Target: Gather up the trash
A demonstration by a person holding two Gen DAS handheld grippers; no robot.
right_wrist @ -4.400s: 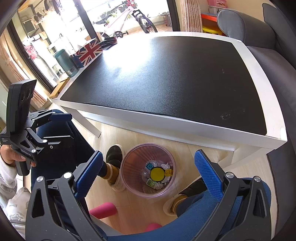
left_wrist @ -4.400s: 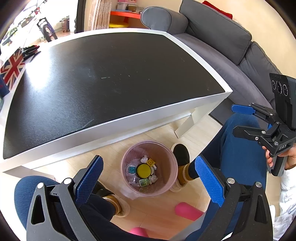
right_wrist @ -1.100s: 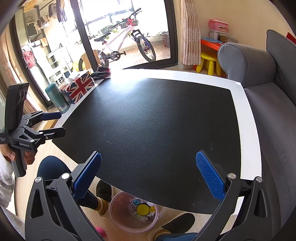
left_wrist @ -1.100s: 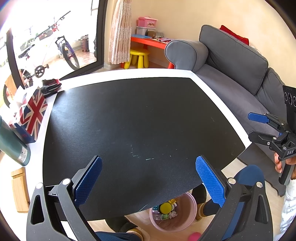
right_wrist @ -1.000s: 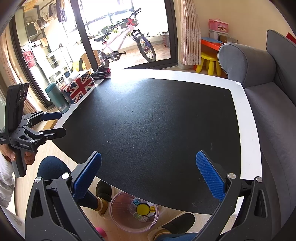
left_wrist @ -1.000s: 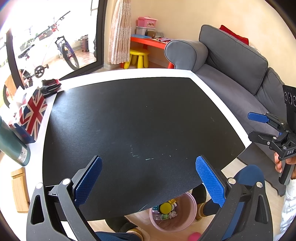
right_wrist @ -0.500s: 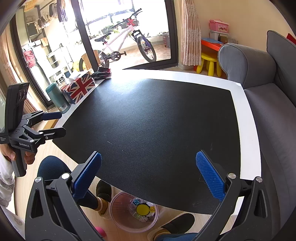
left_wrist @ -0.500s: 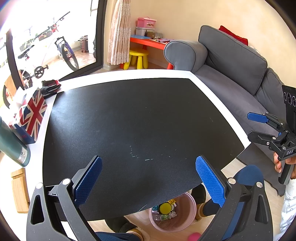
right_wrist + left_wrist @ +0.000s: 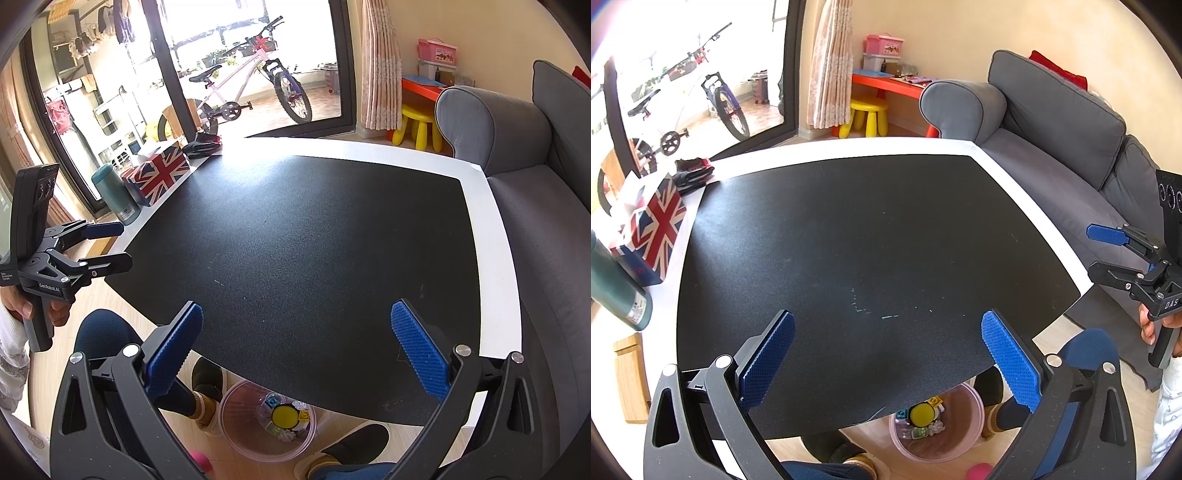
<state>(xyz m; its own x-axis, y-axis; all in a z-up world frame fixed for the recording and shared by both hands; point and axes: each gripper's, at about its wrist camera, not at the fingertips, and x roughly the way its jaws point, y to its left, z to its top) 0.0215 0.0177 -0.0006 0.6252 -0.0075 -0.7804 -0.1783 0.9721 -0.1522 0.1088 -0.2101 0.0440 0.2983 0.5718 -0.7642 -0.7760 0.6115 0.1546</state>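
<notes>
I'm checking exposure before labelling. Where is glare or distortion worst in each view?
Left wrist view: the window at top left is blown out, and the table edges bow. Right wrist view: sunlight washes out the table's far corner near the flag box; the sofa curves.

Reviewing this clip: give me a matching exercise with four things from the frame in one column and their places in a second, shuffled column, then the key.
Things:
1. pink bin
2. flag box
3. yellow stool
4. teal bottle

Places:
A. on the floor beyond the table's far edge
B. on the floor under the table's near edge
C. on the table's white border, between the bottle and the black gloves
D. at the table's left edge, beside the flag box

Pairs: 1-B, 2-C, 3-A, 4-D
</notes>
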